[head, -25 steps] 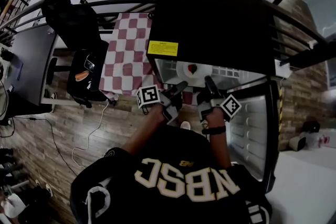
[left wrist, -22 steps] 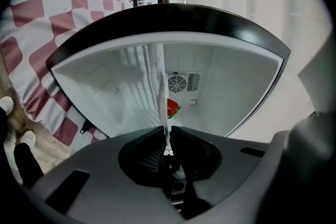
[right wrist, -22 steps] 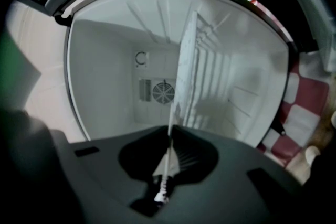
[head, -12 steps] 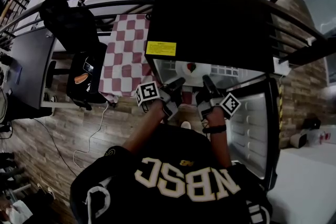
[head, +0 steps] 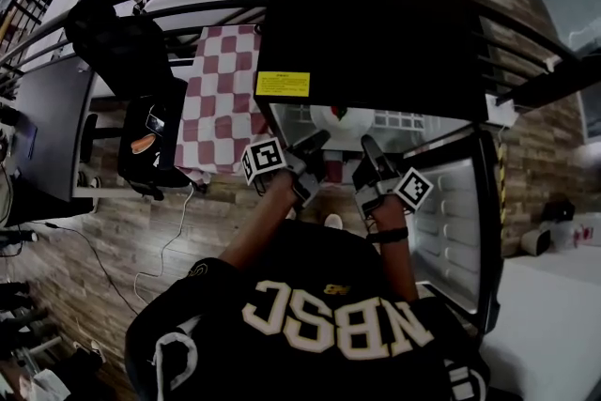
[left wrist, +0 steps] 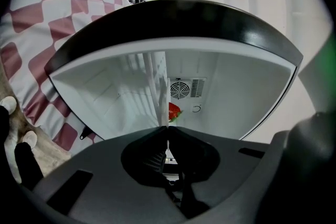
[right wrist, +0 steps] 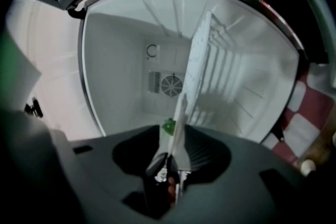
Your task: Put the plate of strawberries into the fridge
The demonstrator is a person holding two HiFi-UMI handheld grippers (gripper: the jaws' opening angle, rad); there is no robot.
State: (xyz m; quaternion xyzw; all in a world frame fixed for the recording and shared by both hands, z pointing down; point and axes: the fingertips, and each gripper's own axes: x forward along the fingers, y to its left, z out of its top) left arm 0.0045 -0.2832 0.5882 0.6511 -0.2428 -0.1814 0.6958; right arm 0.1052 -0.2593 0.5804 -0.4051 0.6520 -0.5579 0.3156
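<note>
While the plate (head: 338, 119) with its strawberry (head: 342, 115) hangs just inside the open fridge (head: 376, 33), the grip changes sides. The left claw (left wrist: 167, 128), wide a second ago, now clenches the rim. The right claw (right wrist: 173, 136) is opening around that rim, so set-down looks close.

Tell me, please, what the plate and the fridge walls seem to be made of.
The plate looks like white glazed ceramic or melamine: thin, shiny; which one is unclear. The fridge walls look like matte white moulded plastic, with ribs formed in.
</note>
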